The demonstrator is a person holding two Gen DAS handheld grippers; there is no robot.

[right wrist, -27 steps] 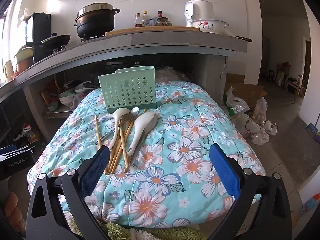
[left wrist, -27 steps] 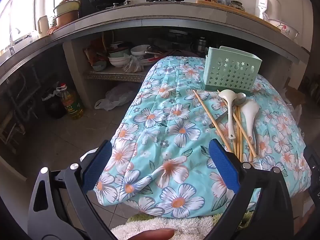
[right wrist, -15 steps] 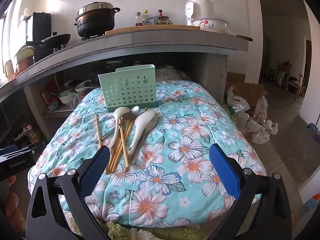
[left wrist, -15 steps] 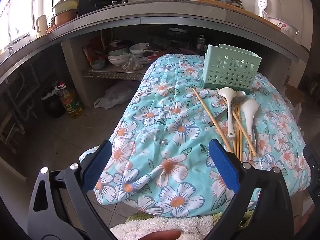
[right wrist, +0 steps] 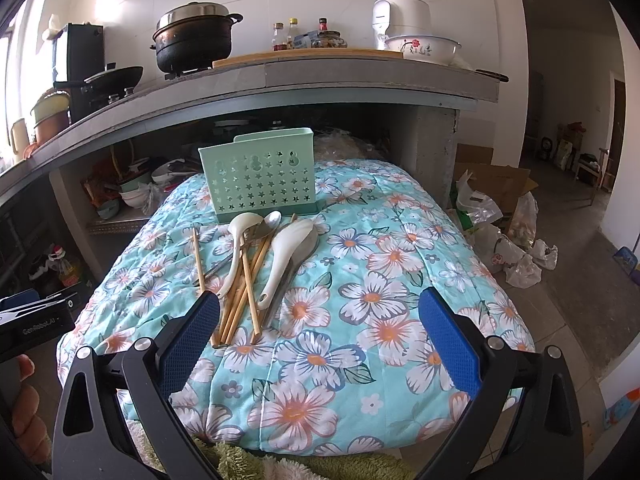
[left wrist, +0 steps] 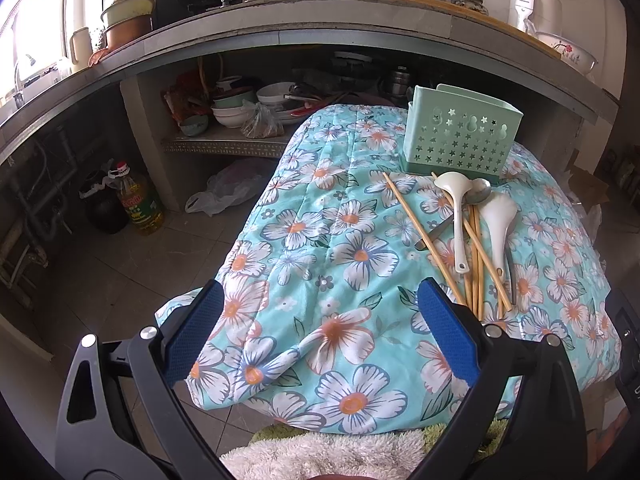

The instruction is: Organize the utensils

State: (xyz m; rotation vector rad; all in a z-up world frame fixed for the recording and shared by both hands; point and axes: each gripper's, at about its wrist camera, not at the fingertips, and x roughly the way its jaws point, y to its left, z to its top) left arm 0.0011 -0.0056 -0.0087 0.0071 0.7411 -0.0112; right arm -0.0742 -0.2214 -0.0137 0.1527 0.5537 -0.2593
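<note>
The utensils lie in a loose heap just in front of the mint-green perforated holder (right wrist: 260,178), which stands upright on a worktop draped in a floral quilt (right wrist: 384,280). In the heap, a white ladle (right wrist: 240,236) and a white rice paddle (right wrist: 286,252) lie over a bundle of wooden chopsticks (right wrist: 244,292), with a metal spoon (right wrist: 269,225) tucked between them nearest the holder. One chopstick (left wrist: 420,236) lies apart, on the side of the heap away from the paddle.

Both tongs hang short of the heap on the side away from the holder, tilted downward. The left tongs (left wrist: 320,332) stand wide apart with nothing between them, and so do the right tongs (right wrist: 320,332).

The main risk is the tangle: closing on one handle would likely drag crossed chopsticks along or scatter them. The quilt is soft and wrinkled, so a low approach may pinch cloth instead of a thin stick, and pulling cloth could tip the light holder. The smooth ladle may slip from a shallow grip.
</note>
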